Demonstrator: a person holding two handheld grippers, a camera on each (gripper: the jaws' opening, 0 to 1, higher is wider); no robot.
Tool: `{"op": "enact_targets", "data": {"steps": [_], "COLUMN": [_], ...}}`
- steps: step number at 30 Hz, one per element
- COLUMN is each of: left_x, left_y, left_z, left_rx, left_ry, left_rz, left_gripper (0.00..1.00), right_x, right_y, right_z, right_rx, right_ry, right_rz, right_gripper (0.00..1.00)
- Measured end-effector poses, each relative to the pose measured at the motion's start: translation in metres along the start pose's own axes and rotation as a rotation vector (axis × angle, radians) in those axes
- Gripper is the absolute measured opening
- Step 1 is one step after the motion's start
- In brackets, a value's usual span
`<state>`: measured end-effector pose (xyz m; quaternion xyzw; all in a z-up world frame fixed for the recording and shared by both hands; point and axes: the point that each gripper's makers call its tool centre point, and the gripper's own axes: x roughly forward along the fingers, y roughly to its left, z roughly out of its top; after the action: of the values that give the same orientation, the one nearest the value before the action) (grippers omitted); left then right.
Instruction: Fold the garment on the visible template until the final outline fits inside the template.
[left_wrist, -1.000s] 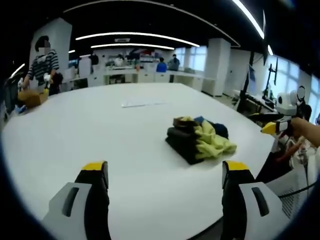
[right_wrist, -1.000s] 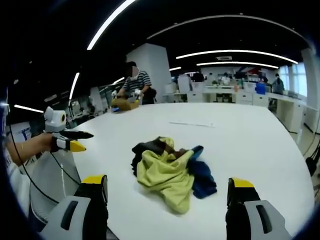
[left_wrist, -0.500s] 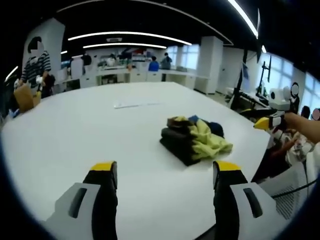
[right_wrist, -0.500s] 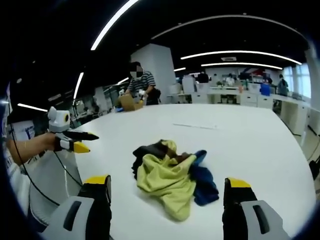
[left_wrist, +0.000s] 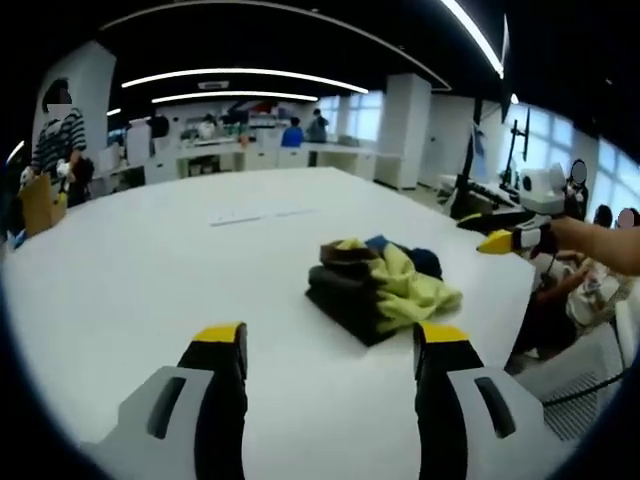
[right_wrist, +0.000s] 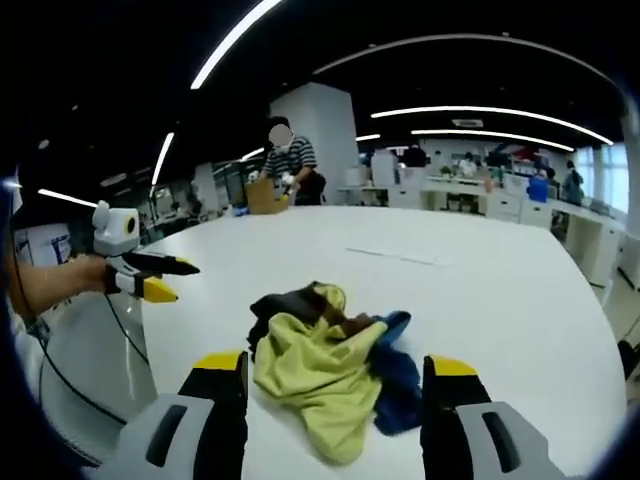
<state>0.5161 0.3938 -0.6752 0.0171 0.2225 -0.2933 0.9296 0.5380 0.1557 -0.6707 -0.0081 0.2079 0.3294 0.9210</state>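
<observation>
A crumpled heap of clothes lies on the white table (left_wrist: 150, 270): a yellow-green garment (left_wrist: 415, 285) on top, dark brown cloth (left_wrist: 345, 285) and a bit of blue cloth (left_wrist: 420, 260). In the right gripper view the same yellow-green garment (right_wrist: 305, 360) sits just beyond the jaws, with blue cloth (right_wrist: 395, 375) to its right. My left gripper (left_wrist: 330, 340) hovers open over bare table, short of the heap. My right gripper (right_wrist: 336, 365) is open too, nothing between its jaws. Each gripper shows in the other's view, held in a hand: right gripper (left_wrist: 510, 238), left gripper (right_wrist: 150, 275).
A thin pale strip (left_wrist: 250, 215) lies on the table beyond the heap, also the pale strip (right_wrist: 395, 255). A person in a striped shirt (right_wrist: 285, 160) stands at the table's far edge by a brown box (right_wrist: 262, 195). Desks and more people fill the background.
Both views have drawn a little closer to the heap. The jaws of both grippers stand somewhat nearer together than one second ago. The clothes have not moved.
</observation>
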Motion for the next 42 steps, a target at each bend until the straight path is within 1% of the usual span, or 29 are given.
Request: {"op": "enact_targets", "data": {"steps": [2,4,8,10,14,17,21,27,33,35,37,38,42], "left_x": [0.005,0.011,0.02,0.025,0.036,0.045,0.054,0.07,0.085,0.089,0.094,0.098,0.108], "left_y": [0.0,-0.001,-0.007,-0.01,-0.016,-0.02,-0.023,-0.028,-0.033,-0.036,-0.038,-0.038,-0.041], "left_z": [0.001,0.003,0.006,0.008,0.011,0.011,0.011,0.016,0.014,0.014,0.012,0.01,0.006], "left_rx": [0.005,0.004,0.006,0.005,0.029,0.042,0.056,0.055,0.064,0.065,0.11,0.117,0.101], "left_ry": [0.002,0.001,0.001,-0.001,0.006,0.015,0.027,0.02,0.035,0.038,0.055,0.066,0.085], "left_rz": [-0.008,-0.02,-0.048,-0.064,-0.088,-0.112,-0.122,-0.144,-0.164,-0.172,-0.172,-0.17,-0.188], "left_gripper": [0.63,0.61,0.57,0.54,0.5,0.45,0.39,0.33,0.28,0.27,0.25,0.25,0.22], "right_x": [0.005,0.009,0.018,0.022,0.031,0.038,0.048,0.062,0.075,0.078,0.082,0.084,0.09], "right_y": [-0.003,-0.006,-0.015,-0.019,-0.027,-0.031,-0.037,-0.044,-0.05,-0.05,-0.052,-0.053,-0.054], "right_z": [0.003,0.005,0.006,0.004,-0.002,-0.007,-0.012,-0.017,-0.024,-0.027,-0.029,-0.03,-0.036], "right_rx": [0.007,-0.006,-0.009,-0.002,-0.003,-0.006,-0.013,-0.024,-0.04,-0.047,-0.049,-0.046,-0.03], "right_ry": [-0.007,-0.004,0.004,0.016,0.045,0.068,0.089,0.115,0.146,0.156,0.165,0.174,0.195], "right_rz": [0.009,0.01,0.007,0.008,0.013,0.016,0.022,0.042,0.056,0.062,0.068,0.069,0.077], "right_gripper": [0.63,0.59,0.54,0.51,0.44,0.42,0.39,0.35,0.31,0.29,0.26,0.25,0.2]}}
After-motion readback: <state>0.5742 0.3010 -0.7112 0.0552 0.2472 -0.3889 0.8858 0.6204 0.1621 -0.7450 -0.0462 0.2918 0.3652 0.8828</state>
